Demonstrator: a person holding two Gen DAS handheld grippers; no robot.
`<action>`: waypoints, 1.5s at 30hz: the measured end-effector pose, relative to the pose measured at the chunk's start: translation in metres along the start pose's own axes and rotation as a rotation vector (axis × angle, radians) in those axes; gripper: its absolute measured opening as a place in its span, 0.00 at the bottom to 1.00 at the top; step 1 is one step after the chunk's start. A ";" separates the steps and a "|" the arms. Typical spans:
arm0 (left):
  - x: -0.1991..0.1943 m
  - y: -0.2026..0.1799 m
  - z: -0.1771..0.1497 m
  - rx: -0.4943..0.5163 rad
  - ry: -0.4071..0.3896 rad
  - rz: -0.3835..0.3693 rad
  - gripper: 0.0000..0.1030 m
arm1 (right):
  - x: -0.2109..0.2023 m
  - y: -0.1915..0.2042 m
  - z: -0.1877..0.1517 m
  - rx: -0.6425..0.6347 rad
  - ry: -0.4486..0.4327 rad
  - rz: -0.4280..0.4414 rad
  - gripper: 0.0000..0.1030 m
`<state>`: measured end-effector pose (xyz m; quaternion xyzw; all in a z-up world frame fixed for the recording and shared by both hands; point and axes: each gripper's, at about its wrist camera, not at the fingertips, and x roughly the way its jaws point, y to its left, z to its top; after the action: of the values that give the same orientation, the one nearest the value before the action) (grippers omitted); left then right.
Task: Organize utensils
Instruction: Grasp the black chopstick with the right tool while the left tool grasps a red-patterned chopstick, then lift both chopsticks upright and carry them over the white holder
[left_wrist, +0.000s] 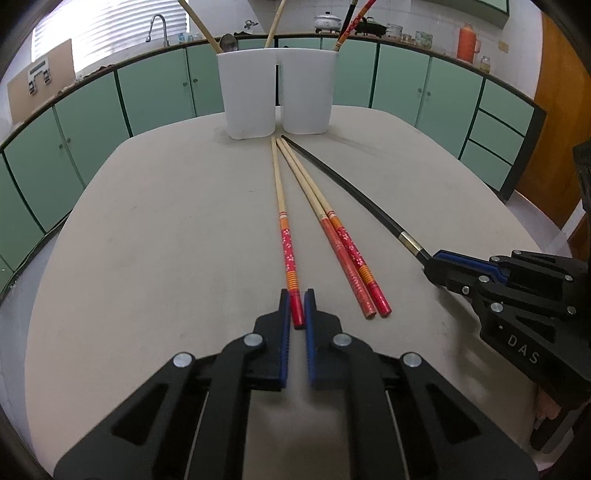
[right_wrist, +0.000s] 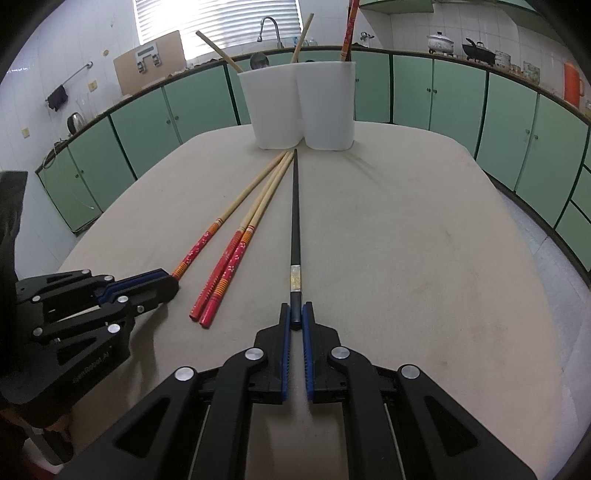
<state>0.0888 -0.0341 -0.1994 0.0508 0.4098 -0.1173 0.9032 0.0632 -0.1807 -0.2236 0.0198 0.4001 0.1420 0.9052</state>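
Chopsticks lie on the grey bench (left_wrist: 147, 221): the left gripper (left_wrist: 297, 308) has its fingers clamped on a red-handled bamboo chopstick (left_wrist: 282, 206), the right gripper (right_wrist: 295, 319) on the slim black chopstick (right_wrist: 295, 214). Pickup stage; next, I'd say, lift both into the white twin-cup holder (left_wrist: 277, 96).

green cabinets (left_wrist: 155, 88) line white-tiled walls; a blinded window (right_wrist: 218, 16) glows.

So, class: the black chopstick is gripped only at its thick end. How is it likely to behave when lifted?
The black chopstick looks straight and rigid, so it probably won't droop. Pinched at one end by the right gripper, its long free length may pivot downward. Its smooth, glossy-looking surface could slip between the pads.
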 end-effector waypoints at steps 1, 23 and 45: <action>0.000 0.000 0.000 0.001 0.000 0.001 0.06 | 0.000 0.000 0.000 -0.001 0.000 -0.001 0.06; -0.093 0.011 0.053 0.040 -0.244 0.095 0.05 | -0.084 -0.004 0.049 -0.066 -0.202 -0.043 0.06; -0.150 -0.004 0.118 0.078 -0.417 -0.014 0.05 | -0.150 0.001 0.146 -0.185 -0.311 0.082 0.06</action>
<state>0.0781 -0.0346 -0.0093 0.0574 0.2096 -0.1472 0.9649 0.0739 -0.2091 -0.0164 -0.0253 0.2392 0.2102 0.9476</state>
